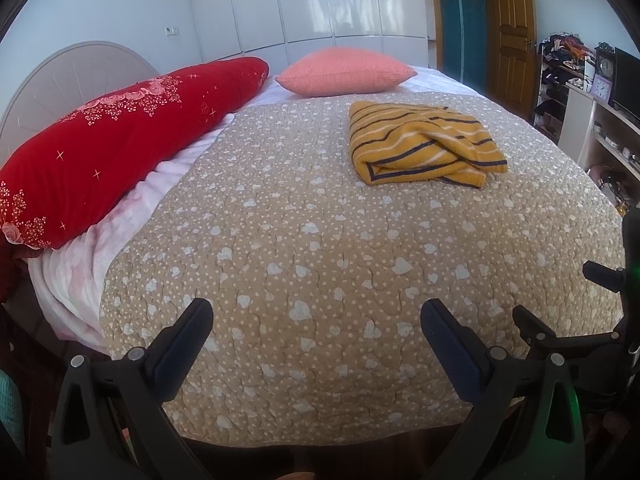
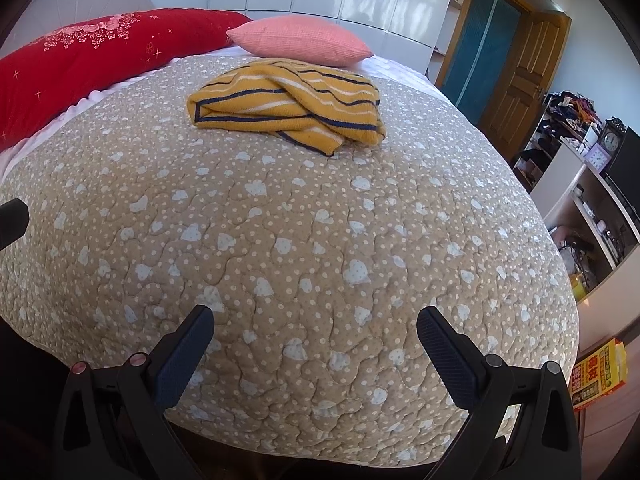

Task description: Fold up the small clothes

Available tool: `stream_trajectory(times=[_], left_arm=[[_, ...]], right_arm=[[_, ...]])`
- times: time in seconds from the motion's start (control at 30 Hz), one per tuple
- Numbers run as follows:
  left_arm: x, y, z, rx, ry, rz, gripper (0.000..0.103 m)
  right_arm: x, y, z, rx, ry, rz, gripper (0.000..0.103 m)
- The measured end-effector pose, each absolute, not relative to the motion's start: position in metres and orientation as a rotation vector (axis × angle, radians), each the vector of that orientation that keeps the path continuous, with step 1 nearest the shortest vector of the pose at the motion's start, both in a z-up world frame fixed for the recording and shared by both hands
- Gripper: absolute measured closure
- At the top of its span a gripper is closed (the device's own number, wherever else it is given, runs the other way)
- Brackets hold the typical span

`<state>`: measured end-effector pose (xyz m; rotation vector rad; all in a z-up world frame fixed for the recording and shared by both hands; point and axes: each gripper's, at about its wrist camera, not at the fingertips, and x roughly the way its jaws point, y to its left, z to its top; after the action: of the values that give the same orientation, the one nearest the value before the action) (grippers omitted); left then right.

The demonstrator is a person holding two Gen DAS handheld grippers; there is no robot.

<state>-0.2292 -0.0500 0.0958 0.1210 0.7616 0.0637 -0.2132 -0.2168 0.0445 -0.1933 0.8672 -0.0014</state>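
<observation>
A yellow garment with dark and white stripes [image 1: 424, 142] lies folded in a loose bundle on the far part of the beige quilt [image 1: 320, 260]; it also shows in the right wrist view [image 2: 288, 104]. My left gripper [image 1: 316, 320] is open and empty above the quilt's near edge, far from the garment. My right gripper [image 2: 314, 328] is open and empty too, also over the near edge. Part of the right gripper [image 1: 560, 332] shows at the right of the left wrist view.
A long red pillow [image 1: 120, 136] lies along the left side of the bed. A pink cushion [image 1: 344, 70] sits just behind the garment. White wardrobes [image 1: 320, 4] stand behind the bed. Shelves with clutter [image 2: 580, 184] and a yellow box [image 2: 598, 372] are on the right.
</observation>
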Motion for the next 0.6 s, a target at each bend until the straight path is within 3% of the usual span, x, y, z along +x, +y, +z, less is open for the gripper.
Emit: stream_trajectory(times=[0.6], left_arm=[[-0.218,-0.045,0.072,0.169,0.868,0.131,0.0]], right_arm=[[-0.213,-0.221,0.039,-0.173,0.883,-0.015,0.0]])
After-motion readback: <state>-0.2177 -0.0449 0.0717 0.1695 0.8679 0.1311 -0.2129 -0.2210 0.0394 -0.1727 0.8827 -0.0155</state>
